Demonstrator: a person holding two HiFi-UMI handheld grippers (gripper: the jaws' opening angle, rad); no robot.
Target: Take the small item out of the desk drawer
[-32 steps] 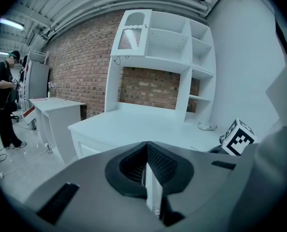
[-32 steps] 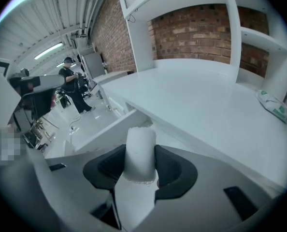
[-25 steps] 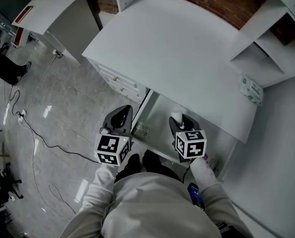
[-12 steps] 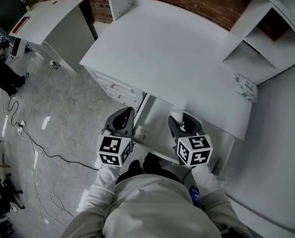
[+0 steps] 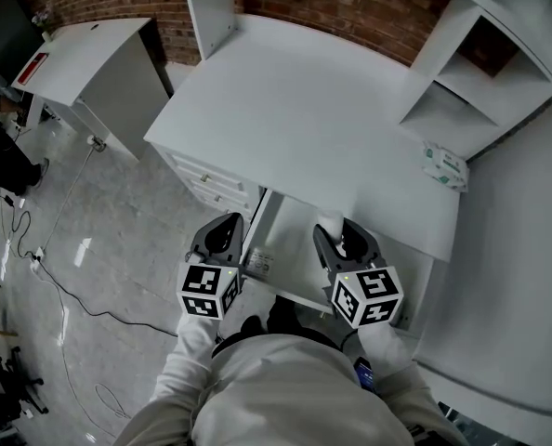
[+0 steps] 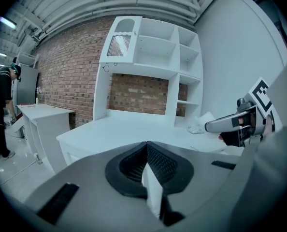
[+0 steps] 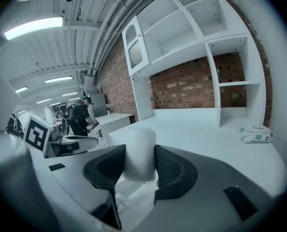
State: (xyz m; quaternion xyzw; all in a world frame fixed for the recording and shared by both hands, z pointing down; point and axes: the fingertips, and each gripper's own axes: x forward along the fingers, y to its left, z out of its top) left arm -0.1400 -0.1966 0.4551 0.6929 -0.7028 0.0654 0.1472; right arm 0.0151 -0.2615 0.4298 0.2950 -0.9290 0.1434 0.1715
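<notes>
While the right tool (image 5: 336, 231) has its jaws fairly wide apart and clamped on a small white roll (image 7: 139, 151), upright between the pads, the roll sits right over the open drawer (image 5: 293, 245), just short of the worktop (image 5: 304, 110) front edge ahead of the tool. The roll looks soft and fibrous, probably gauze, so don't squeeze harder or it deforms. Best move is to lift straight up and back toward the person, away from the worktop edge, then carry it level so the roll doesn't tip. The left tool (image 6: 146, 151) has its jaws pressed together on nothing, beside the drawer's left side; leave it out of the path.
</notes>
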